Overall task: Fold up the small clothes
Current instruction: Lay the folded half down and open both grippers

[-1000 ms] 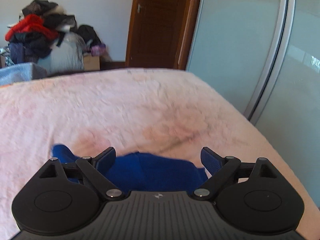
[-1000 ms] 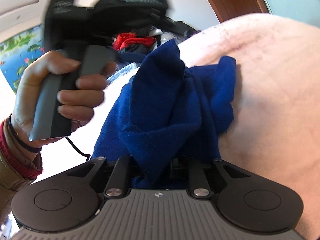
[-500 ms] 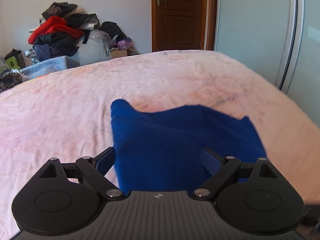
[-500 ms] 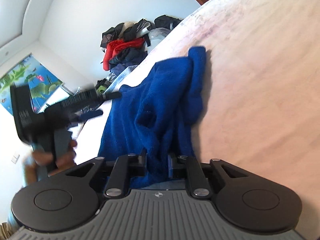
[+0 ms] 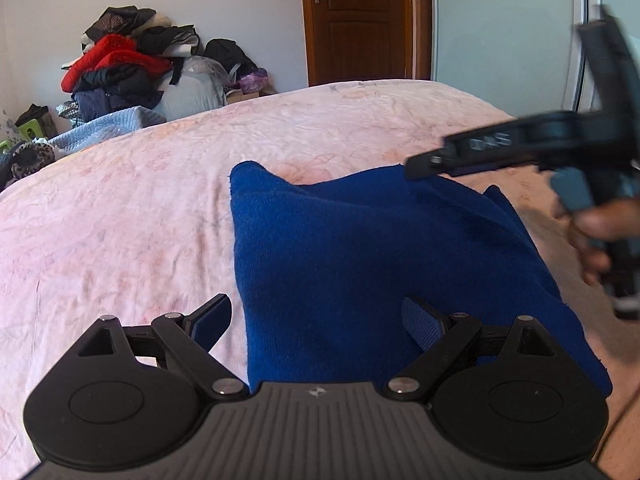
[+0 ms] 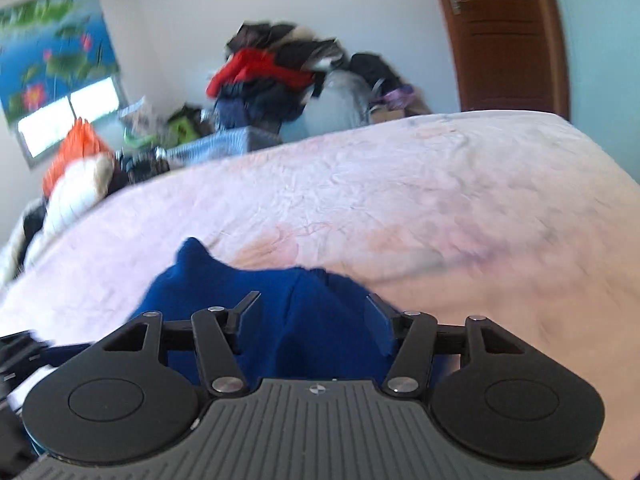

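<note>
A dark blue knit garment (image 5: pixel 384 264) lies spread on the pink bedspread (image 5: pixel 120 216). My left gripper (image 5: pixel 316 320) is open, low over the garment's near left edge, holding nothing. My right gripper (image 6: pixel 314 312) is open, just above the garment (image 6: pixel 280 312), with cloth showing between its fingers but not clamped. In the left wrist view the right gripper (image 5: pixel 424 166) shows blurred at the right, held by a hand (image 5: pixel 604 236) above the garment's far right part.
A pile of clothes (image 5: pixel 128 68) stands beyond the bed's far left, with a light blue quilt (image 5: pixel 104 128). A brown door (image 5: pixel 360 20) and a sliding wardrobe (image 5: pixel 512 20) lie behind. The bed's right edge (image 5: pixel 600 320) is close to the garment.
My right gripper opened and let go of the blue garment, which now lies on the bed. The right gripper swung level and low. My left gripper stayed open over the garment.
</note>
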